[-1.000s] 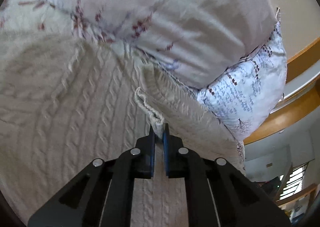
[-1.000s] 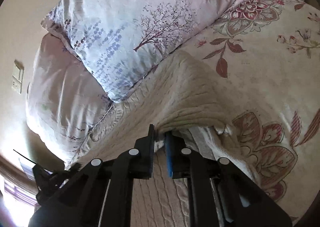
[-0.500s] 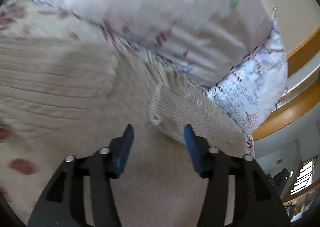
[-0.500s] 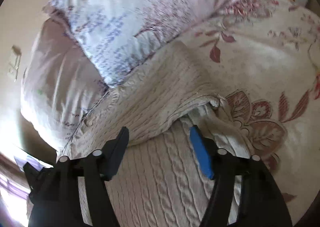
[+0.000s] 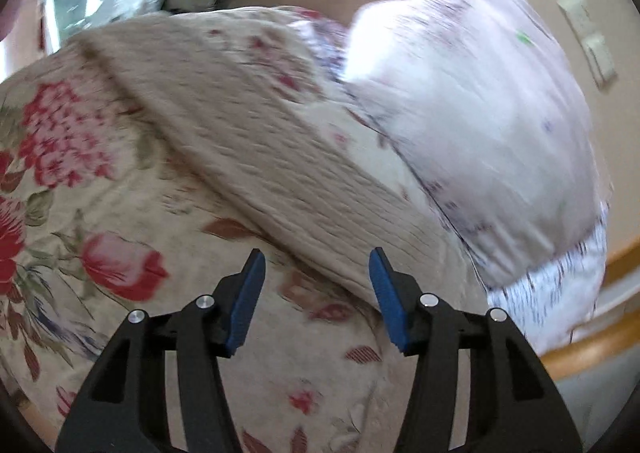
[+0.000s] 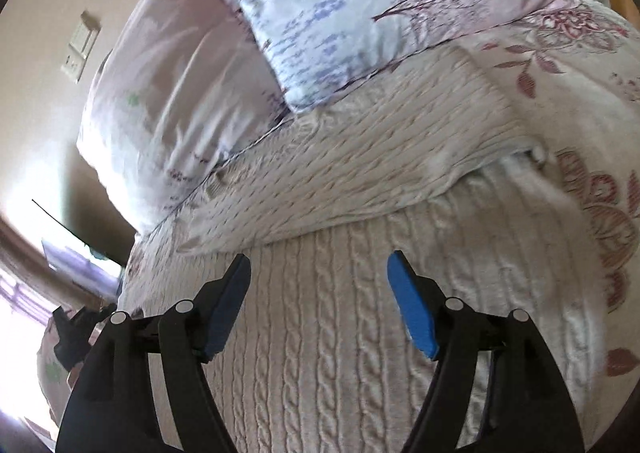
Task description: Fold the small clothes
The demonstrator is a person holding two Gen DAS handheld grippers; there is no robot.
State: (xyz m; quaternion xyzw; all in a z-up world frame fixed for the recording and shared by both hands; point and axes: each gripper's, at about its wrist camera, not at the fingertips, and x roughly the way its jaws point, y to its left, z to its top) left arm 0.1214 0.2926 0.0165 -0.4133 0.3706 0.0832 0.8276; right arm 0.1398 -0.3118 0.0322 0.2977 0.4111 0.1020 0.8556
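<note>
On the bed (image 6: 592,65), with its floral cover, the cream cable-knit sweater (image 6: 340,333) lies spread flat just below the two pillows (image 6: 360,1), its upper portion now laid back over the body as a doubled flap whose edge runs across the knit in the right wrist view. A second ago both grippers were pinching that knit edge; half a second ago they let go, and now each is clear of the cloth.

The right gripper (image 6: 318,285) hovers over the cable-knit body with its jaws spread wide and nothing between them. The left gripper (image 5: 316,277) has swung off to the side, its jaws likewise spread and empty, looking across the floral cover at the sweater's folded edge (image 5: 280,173), which slants away toward the pillows; that view is motion-blurred.

The release suggests this fold is set down and holding. The garment looks only partly folded, so the next grasp would likely go to a side edge or sleeve. A wall switch (image 6: 78,47) shows behind.
</note>
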